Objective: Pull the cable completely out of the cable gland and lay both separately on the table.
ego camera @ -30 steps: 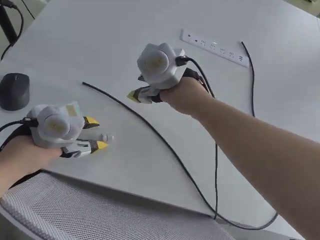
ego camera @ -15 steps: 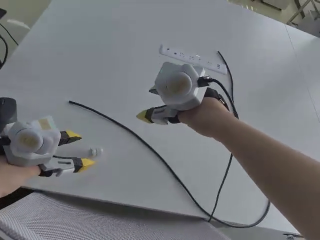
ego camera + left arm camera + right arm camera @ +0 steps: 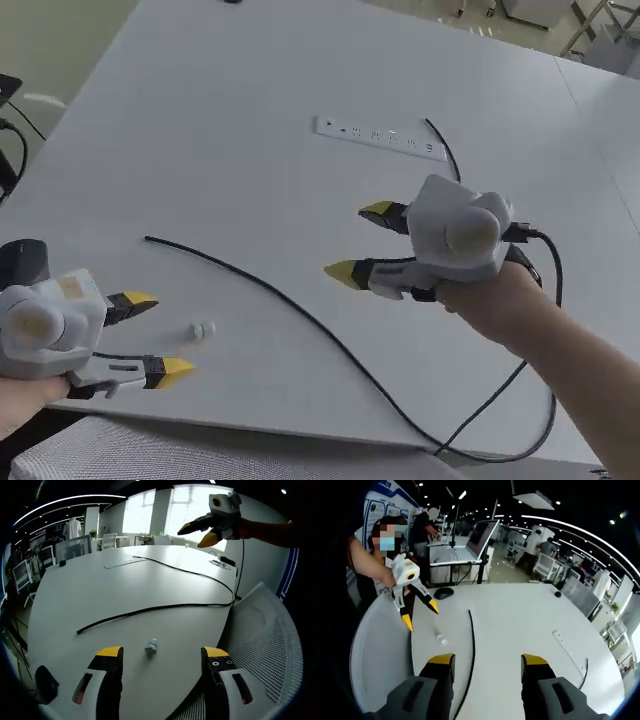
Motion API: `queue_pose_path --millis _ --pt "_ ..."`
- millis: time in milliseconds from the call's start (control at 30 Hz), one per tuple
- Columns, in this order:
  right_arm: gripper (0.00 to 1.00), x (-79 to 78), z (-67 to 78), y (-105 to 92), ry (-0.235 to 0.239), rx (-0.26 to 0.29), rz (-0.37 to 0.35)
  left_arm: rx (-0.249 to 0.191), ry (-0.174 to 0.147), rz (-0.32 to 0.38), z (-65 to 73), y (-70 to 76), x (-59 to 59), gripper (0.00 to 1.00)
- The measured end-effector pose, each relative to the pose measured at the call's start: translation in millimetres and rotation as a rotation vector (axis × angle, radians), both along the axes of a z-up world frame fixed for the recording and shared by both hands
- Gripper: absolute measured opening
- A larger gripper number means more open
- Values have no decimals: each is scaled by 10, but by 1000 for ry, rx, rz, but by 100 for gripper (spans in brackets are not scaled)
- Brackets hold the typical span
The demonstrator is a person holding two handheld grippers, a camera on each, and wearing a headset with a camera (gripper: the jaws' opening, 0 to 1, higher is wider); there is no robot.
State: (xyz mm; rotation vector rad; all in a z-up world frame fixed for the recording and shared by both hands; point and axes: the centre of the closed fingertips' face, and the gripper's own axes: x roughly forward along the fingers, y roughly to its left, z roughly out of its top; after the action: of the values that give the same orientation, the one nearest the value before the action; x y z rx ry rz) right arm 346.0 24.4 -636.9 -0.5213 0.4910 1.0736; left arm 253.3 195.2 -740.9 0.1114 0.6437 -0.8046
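Head view: the little white cable gland [image 3: 203, 330] lies near the desk's [image 3: 250, 120] near edge, just ahead of the left gripper [image 3: 166, 335], the nearer one, its fingers wide apart and empty. The black cable [image 3: 300, 312] slants across separately. The right gripper [image 3: 355, 240] hovers, spread, holding nothing.
Left gripper view: cable gland dead ahead, cable crosswise beyond.
Right gripper view: cable running lengthwise, cable gland apart on its left.

Left gripper [image 3: 168, 333], right gripper [image 3: 350, 240]: two. One cable [image 3: 300, 310], one gland [image 3: 203, 329], one power strip [image 3: 380, 138].
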Motion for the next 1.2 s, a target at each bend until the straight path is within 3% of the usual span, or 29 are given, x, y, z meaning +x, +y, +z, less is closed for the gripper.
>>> queue_pose_path --millis 100,233,567,633,833,1033,1100,1200 --pt "60 -86 18 -191 16 37 -46 2 -20 7 83 26 -23 68" --pt "65 -227 36 -400 49 103 -117 -4 -11 22 139 69 -64 72" --pt "80 -627 -154 -659 117 187 -189 -31 -28 51 314 148 -164 83" --pt "76 -749 -275 -720 169 183 -198 -38 -32 47 332 156 -194 84" --pt "87 -913 -524 -832 200 185 -226 -36 -19 23 318 162 -278 93" --pt "99 -1092 -774 -825 266 156 -237 -47 -6 30 327 171 -314 97" --pt "99 -1156 -838 -812 290 139 -228 -58 11 41 315 190 -316 99" --pt "99 -1164 -858 -779 283 131 -227 -60 14 51 316 213 -309 99"
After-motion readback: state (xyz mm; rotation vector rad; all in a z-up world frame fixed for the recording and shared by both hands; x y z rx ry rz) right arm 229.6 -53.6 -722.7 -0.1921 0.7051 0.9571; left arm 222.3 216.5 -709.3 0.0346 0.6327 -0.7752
